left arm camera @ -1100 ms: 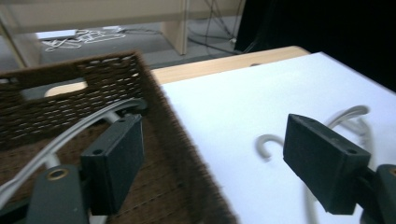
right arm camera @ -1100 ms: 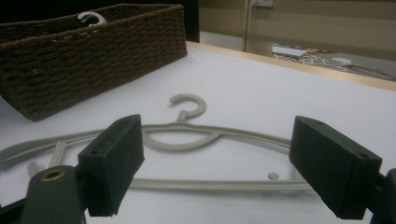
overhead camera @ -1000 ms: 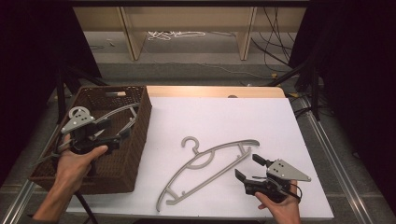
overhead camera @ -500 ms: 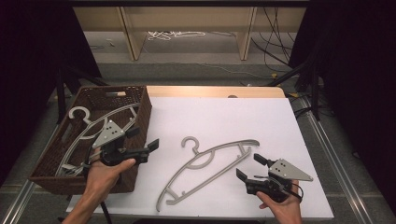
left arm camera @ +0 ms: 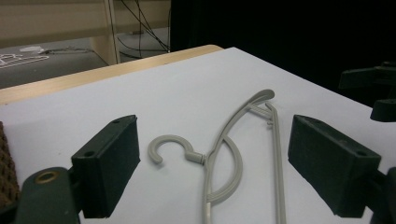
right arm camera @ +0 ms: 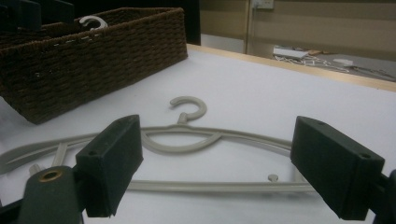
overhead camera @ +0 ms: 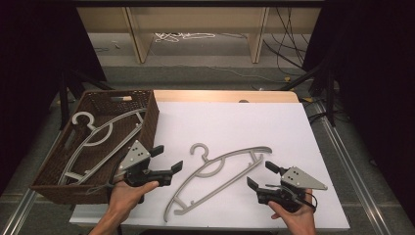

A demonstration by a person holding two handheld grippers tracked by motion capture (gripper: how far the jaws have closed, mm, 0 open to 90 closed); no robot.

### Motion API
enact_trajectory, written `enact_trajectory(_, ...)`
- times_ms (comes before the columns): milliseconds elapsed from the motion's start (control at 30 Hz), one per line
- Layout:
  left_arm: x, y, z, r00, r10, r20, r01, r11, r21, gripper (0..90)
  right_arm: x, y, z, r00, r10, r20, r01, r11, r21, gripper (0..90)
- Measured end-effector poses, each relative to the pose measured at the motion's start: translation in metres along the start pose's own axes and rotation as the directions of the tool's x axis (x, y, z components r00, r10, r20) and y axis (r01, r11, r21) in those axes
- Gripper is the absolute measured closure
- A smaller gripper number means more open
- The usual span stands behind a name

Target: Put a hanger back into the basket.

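Observation:
A grey plastic hanger (overhead camera: 230, 157) lies flat on the white table, hook pointing away from me. My left gripper (overhead camera: 169, 157) is open just left of it, jaws pointing at its hook end. In the left gripper view the hanger (left arm camera: 233, 126) lies ahead between the wide-apart jaws of the left gripper (left arm camera: 215, 163). My right gripper (overhead camera: 261, 175) is open by the hanger's right end. In the right gripper view the hanger (right arm camera: 187, 140) lies just beyond that gripper (right arm camera: 229, 168). A second grey hanger (overhead camera: 103, 134) rests inside the wicker basket (overhead camera: 152, 115).
The brown wicker basket (right arm camera: 93, 56) stands at the table's left edge, with the hook of its hanger (right arm camera: 93, 21) above the rim. Wooden shelving and cables lie beyond the far table edge (overhead camera: 220, 95). The right gripper (left arm camera: 373, 88) shows at the edge of the left gripper view.
My left gripper moved right, from above the basket to beside the hanger on the table. The other hanger now lies in the basket. The right gripper stayed put.

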State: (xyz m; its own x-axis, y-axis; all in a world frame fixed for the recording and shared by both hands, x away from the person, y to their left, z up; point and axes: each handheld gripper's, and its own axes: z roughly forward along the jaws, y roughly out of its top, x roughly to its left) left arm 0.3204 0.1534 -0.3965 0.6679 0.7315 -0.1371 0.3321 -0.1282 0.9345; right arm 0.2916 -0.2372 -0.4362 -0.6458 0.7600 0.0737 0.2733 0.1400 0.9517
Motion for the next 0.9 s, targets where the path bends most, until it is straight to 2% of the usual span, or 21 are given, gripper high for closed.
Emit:
enact_trajectory(67, -0.002, -0.002, 0.003, 0.9999, 0.016, 0.000, -0.016, 0.9998, 0.009, 16.2, -0.002, 0.000, 0.000, 0.9997, -0.024, 0.011, 0.024, 0.9997, -0.009, 17.8)
enact_trajectory(100, -0.003, -0.003, 0.004, 0.9998, 0.021, 0.004, -0.021, 0.9997, 0.015, 16.2, 0.000, 0.000, 0.000, 1.0000, 0.003, 0.000, -0.003, 1.0000, -0.002, 17.8)
enact_trajectory(133, -0.005, -0.005, 0.006, 0.9997, 0.025, 0.006, -0.025, 0.9994, 0.023, 16.2, 0.000, 0.000, 0.000, 1.0000, 0.003, 0.000, -0.003, 1.0000, -0.002, 17.8)
enact_trajectory(167, -0.006, -0.006, 0.008, 0.9996, 0.025, 0.013, -0.025, 0.9992, 0.031, 16.2, -0.002, 0.000, 0.000, 0.9997, -0.022, 0.011, 0.023, 0.9997, -0.009, 17.8)
enact_trajectory(233, -0.009, -0.010, 0.013, 0.9990, 0.033, 0.029, -0.034, 0.9975, 0.061, 16.1, -0.001, 0.000, 0.001, 0.9999, -0.011, -0.003, 0.011, 0.9999, 0.006, 17.8)
enact_trajectory(300, -0.010, -0.014, 0.020, 0.9951, 0.080, 0.059, -0.086, 0.9887, 0.122, 16.2, 0.000, 0.000, 0.001, 0.9998, -0.019, -0.004, 0.019, 0.9998, -0.006, 17.9)
enact_trajectory(333, -0.011, -0.017, 0.024, 0.9951, 0.078, 0.061, -0.086, 0.9866, 0.139, 16.2, 0.000, 0.001, 0.001, 0.9995, -0.031, 0.000, 0.031, 0.9995, -0.006, 17.9)
enact_trajectory(367, -0.011, -0.019, 0.028, 0.9946, 0.078, 0.068, -0.088, 0.9831, 0.161, 16.2, 0.003, 0.001, 0.002, 0.9999, -0.010, -0.009, 0.010, 0.9999, 0.001, 17.9)
enact_trajectory(400, -0.011, -0.020, 0.032, 0.9941, 0.078, 0.076, -0.091, 0.9782, 0.187, 16.2, 0.003, 0.001, 0.002, 0.9999, -0.010, -0.009, 0.010, 0.9999, 0.001, 17.9)
enact_trajectory(467, -0.010, -0.023, 0.041, 0.9906, 0.102, 0.091, -0.122, 0.9619, 0.245, 16.6, 0.003, 0.000, 0.003, 0.9999, -0.011, -0.013, 0.011, 0.9999, -0.009, 18.0)
enact_trajectory(500, -0.011, -0.025, 0.045, 0.9920, 0.101, 0.075, -0.118, 0.9568, 0.266, 16.6, 0.003, 0.000, 0.003, 0.9999, -0.011, -0.013, 0.011, 0.9999, -0.009, 18.0)
enact_trajectory(533, -0.010, -0.025, 0.049, 0.9875, 0.137, 0.078, -0.154, 0.9421, 0.298, 17.6, 0.003, 0.000, 0.002, 0.9999, -0.007, -0.011, 0.007, 0.9999, -0.008, 18.0)
enact_trajectory(567, -0.010, -0.025, 0.054, 0.9854, 0.152, 0.076, -0.169, 0.9335, 0.316, 18.6, 0.003, 0.001, 0.002, 0.9999, -0.013, -0.009, 0.013, 0.9999, -0.008, 17.9)
enact_trajectory(600, -0.010, -0.026, 0.059, 0.9867, 0.147, 0.070, -0.162, 0.9269, 0.339, 18.7, 0.004, 0.002, 0.001, 0.9999, -0.014, -0.010, 0.014, 0.9999, -0.007, 18.0)
enact_trajectory(667, -0.007, -0.026, 0.070, 0.9827, 0.169, 0.074, -0.185, 0.8999, 0.395, 20.8, 0.005, 0.002, 0.001, 0.9999, -0.011, -0.006, 0.011, 0.9999, 0.001, 18.1)
enact_trajectory(700, -0.006, -0.027, 0.075, 0.9828, 0.172, 0.067, -0.184, 0.8870, 0.423, 20.8, 0.005, 0.002, 0.001, 0.9999, -0.011, -0.006, 0.011, 0.9999, 0.001, 18.1)
enact_trajectory(733, -0.004, -0.029, 0.080, 0.9850, 0.163, 0.057, -0.171, 0.8805, 0.442, 21.0, 0.005, 0.001, 0.002, 0.9998, -0.008, -0.018, 0.008, 0.9999, -0.007, 18.1)
enact_trajectory(767, -0.002, -0.031, 0.085, 0.9840, 0.167, 0.061, -0.176, 0.8665, 0.467, 21.6, 0.005, 0.001, 0.002, 0.9999, -0.005, -0.014, 0.005, 1.0000, -0.003, 18.1)
enact_trajectory(800, -0.002, -0.033, 0.088, 0.9858, 0.156, 0.061, -0.167, 0.8602, 0.482, 22.5, 0.005, 0.001, 0.002, 0.9999, -0.004, -0.014, 0.004, 1.0000, -0.006, 18.1)
enact_trajectory(833, -0.001, -0.034, 0.091, 0.9845, 0.165, 0.059, -0.173, 0.8509, 0.496, 22.5, 0.005, 0.002, 0.001, 0.9999, -0.003, -0.014, 0.003, 1.0000, -0.007, 18.1)
enact_trajectory(900, 0.000, -0.035, 0.095, 0.9764, 0.202, 0.076, -0.211, 0.8167, 0.537, 24.2, 0.004, 0.002, 0.001, 0.9999, -0.012, -0.004, 0.012, 0.9999, 0.005, 18.1)
